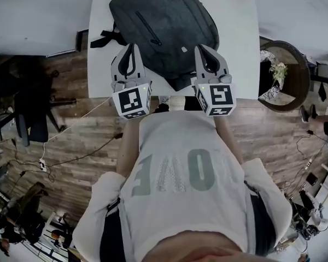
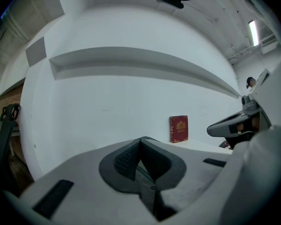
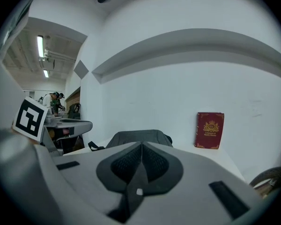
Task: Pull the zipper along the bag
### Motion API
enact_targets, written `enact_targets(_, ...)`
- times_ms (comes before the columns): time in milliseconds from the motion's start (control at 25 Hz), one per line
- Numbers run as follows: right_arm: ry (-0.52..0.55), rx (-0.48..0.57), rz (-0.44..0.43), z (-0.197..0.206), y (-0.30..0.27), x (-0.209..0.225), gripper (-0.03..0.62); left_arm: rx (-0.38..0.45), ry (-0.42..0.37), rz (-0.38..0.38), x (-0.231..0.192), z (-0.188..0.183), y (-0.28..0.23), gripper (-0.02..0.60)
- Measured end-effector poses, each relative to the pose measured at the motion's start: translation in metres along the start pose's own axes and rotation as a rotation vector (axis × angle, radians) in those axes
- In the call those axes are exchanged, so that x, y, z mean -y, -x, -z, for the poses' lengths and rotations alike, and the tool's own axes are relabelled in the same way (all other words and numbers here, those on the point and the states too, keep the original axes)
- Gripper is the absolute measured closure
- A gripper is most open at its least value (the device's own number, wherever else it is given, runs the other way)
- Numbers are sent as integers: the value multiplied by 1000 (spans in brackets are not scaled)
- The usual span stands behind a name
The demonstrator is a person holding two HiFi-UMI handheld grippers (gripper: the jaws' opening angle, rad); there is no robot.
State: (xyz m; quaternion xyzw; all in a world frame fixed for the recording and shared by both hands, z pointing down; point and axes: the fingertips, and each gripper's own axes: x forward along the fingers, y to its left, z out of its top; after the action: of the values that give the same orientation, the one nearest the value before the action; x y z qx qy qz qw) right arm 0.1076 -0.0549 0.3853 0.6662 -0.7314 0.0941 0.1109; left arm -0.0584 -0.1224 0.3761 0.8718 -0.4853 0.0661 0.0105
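Head view: left tongs [image 1: 132, 46] and right tongs [image 1: 203, 48] closed, empty; rounded grey fabric backpack [image 1: 164, 21].

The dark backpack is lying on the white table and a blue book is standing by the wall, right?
Not blue: the book is red, as the right gripper view shows. The backpack does lie on the white table.

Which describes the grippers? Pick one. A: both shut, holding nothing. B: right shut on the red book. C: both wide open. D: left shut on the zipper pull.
A: the left gripper and the right gripper each show their jaws closed together with nothing between them.
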Motion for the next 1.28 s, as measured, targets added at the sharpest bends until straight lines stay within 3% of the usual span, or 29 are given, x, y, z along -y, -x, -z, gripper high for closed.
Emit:
enact_targets(240,42,44,-58,-19,-22,14,565,32,-12,-54,0,-15,-17,557)
enact_targets(520,40,22,-89,-8,-28,25,565,27,-26,-82,5,-15,-28,557)
enact_targets(760,28,25,-141,-7,-33,25,562,70,-8,-126,-4,-24,-28,552)
enact_targets(800,31,21,-152,-6,-34,23,530,72,-1,-126,-5,-24,-28,526)
enact_targets(840,31,14,-162,-4,-36,22,400,72,7,-124,-6,-24,-28,455)
enact_targets(960,17,-2,-161,1,-45,23,256,63,17,-109,-6,-18,-32,279)
enact_targets(1080,-26,-19,-172,6,-50,27,217,32,-17,-97,-4,-9,-33,222)
enact_targets(1280,-39,-68,-227,14,-57,25,217,10,20,-115,-9,2,-27,221)
